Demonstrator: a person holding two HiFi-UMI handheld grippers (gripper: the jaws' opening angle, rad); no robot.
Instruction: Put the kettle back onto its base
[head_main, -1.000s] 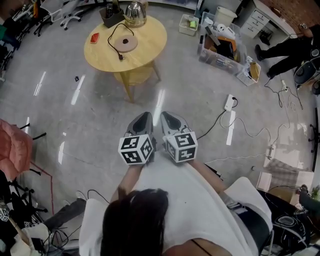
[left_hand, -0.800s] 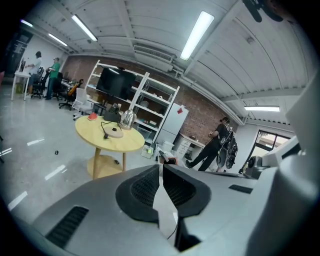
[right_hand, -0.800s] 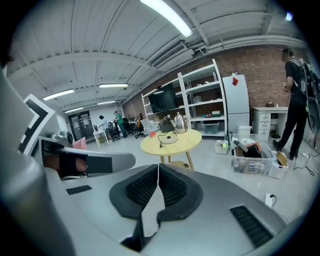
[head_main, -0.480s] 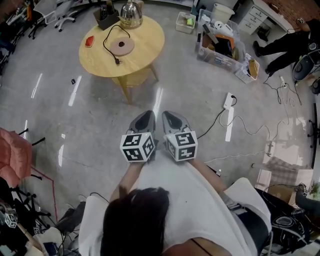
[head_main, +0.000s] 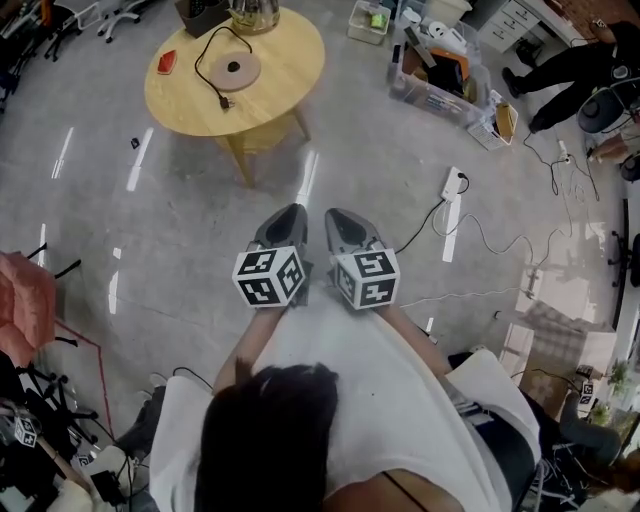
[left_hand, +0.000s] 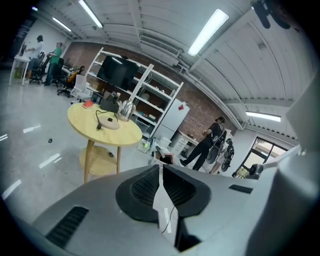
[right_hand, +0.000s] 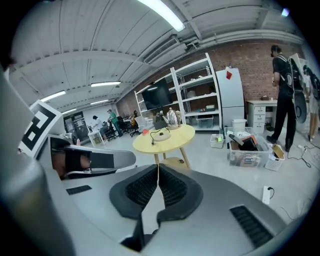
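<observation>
A steel kettle stands at the far edge of a round yellow table, far ahead of both grippers. Its round base lies mid-table with a black cord, bare and apart from the kettle. My left gripper and right gripper are held side by side above the floor, close to my body, both shut and empty. The left gripper view shows the kettle and the base beyond the shut left gripper. The right gripper view shows the kettle and the base past the right gripper.
A red object and a dark box share the table. Clutter-filled bins stand to its right. A power strip with cables lies on the floor, right of my path. A person in black stands far right.
Both grippers have shifted slightly up the head view together, still shut. The view has swung, so the table and kettle now sit higher and further left.
</observation>
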